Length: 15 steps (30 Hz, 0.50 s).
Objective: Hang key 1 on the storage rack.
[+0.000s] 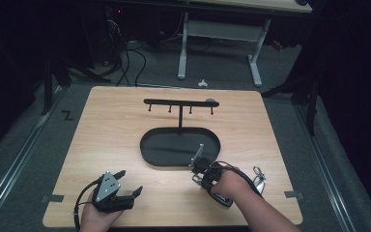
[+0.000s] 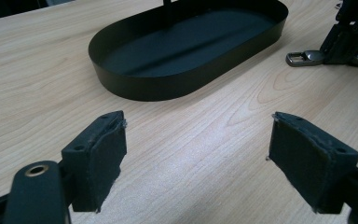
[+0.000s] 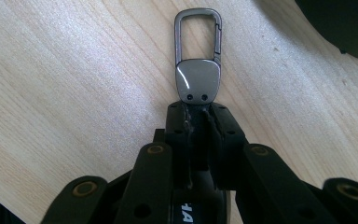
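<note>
A grey metal carabiner key clip (image 3: pixel 198 60) lies flat on the wooden table (image 1: pixel 116 125), and my right gripper (image 3: pixel 198 114) is shut on its solid end. From the left gripper view the same clip (image 2: pixel 303 57) rests on the wood just off the tray's right end. In the high view my right gripper (image 1: pixel 196 167) sits by the near right rim of the black oval tray (image 1: pixel 149 150). My left gripper (image 1: pixel 130 182) rests near the front left edge, open, with nothing between its pads (image 2: pixel 98 154).
A black T-shaped rack (image 1: pixel 179 102) with several small hooks rises from the tray's far side. A second shiny metal clip (image 1: pixel 259 176) lies on the table to the right of the right hand. Bare wood surrounds the tray.
</note>
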Each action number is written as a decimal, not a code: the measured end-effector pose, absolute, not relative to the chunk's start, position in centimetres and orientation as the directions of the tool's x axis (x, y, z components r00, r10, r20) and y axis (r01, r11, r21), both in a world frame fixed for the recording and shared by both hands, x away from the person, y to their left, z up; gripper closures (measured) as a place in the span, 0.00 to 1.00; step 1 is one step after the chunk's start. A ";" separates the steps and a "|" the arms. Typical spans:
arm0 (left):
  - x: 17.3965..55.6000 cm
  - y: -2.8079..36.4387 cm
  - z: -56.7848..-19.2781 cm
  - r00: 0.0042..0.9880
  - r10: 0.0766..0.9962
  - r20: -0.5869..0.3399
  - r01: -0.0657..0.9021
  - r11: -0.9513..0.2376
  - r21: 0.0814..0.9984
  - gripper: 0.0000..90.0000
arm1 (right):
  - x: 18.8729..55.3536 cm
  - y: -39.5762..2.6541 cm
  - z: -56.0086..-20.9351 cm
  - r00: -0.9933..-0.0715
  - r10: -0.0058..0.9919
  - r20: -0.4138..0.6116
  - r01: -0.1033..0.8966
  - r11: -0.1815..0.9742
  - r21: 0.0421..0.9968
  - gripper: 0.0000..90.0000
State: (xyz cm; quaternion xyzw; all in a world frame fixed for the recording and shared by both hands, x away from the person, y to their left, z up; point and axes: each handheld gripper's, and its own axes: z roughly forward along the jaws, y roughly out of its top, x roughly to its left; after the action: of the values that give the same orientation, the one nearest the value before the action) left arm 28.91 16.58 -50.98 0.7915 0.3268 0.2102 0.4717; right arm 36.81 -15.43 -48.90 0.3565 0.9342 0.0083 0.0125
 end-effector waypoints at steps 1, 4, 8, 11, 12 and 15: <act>28.9 16.6 -51.0 0.699 0.715 0.025 0.318 -0.342 0.884 0.22 | 36.9 -15.4 -48.9 -0.753 0.657 -0.020 0.657 0.753 0.024 0.89; 28.9 16.6 -51.0 0.700 0.713 0.025 0.319 -0.344 0.883 0.22 | 37.0 -15.4 -48.9 -0.759 0.651 -0.017 0.651 0.759 0.017 0.89; 28.9 16.5 -51.0 0.704 0.709 0.026 0.321 -0.351 0.880 0.22 | 37.1 -15.3 -48.9 -0.765 0.643 -0.014 0.643 0.765 0.008 0.88; 28.9 16.5 -51.0 0.705 0.708 0.025 0.320 -0.350 0.880 0.22 | 37.1 -15.4 -48.9 -0.770 0.638 -0.013 0.638 0.770 0.012 0.88; 28.9 16.5 -51.0 0.706 0.708 0.025 0.320 -0.350 0.880 0.22 | 37.1 -15.4 -48.9 -0.772 0.636 -0.012 0.636 0.772 0.016 0.89; 28.9 16.4 -51.1 0.706 0.708 0.024 0.321 -0.350 0.880 0.22 | 37.0 -15.4 -48.9 -0.765 0.644 -0.012 0.644 0.765 0.019 0.89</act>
State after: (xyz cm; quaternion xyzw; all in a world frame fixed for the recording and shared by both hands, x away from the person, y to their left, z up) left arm 28.90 16.44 -51.08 0.7953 0.3234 0.2061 0.4694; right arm 37.04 -15.43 -48.90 0.3428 0.9393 0.0068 0.0090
